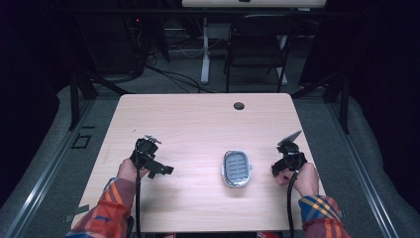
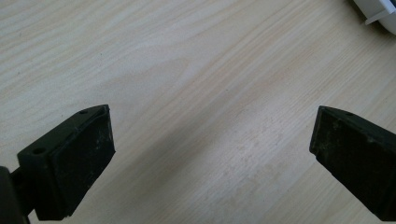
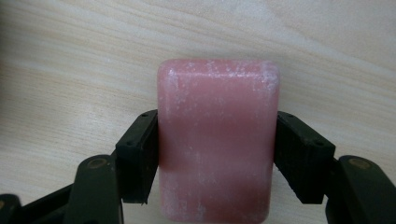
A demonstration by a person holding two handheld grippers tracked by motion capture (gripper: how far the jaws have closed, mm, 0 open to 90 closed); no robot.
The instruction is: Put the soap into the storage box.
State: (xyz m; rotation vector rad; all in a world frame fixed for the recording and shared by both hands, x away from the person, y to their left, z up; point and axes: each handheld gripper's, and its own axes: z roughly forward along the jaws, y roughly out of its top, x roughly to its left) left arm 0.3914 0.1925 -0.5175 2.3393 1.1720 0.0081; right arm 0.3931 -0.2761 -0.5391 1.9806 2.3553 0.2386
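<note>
High view: a wooden table (image 1: 198, 119) carries a grey soap dish (image 1: 236, 168) right of centre. The left gripper (image 1: 159, 168) sits over the left part of the table, well apart from the dish. The right gripper (image 1: 282, 167) is held near the right edge, just beside the dish. Both forearms wear plaid sleeves (image 1: 106, 210).

Left gripper view: the jaws stand wide apart with nothing between them, bare wood below. A white edge of the dish (image 2: 378, 14) shows at the top right corner.

Right gripper view: the jaws press both long sides of a pink soap bar (image 3: 217, 140), gripping it firmly above the wood.
</note>
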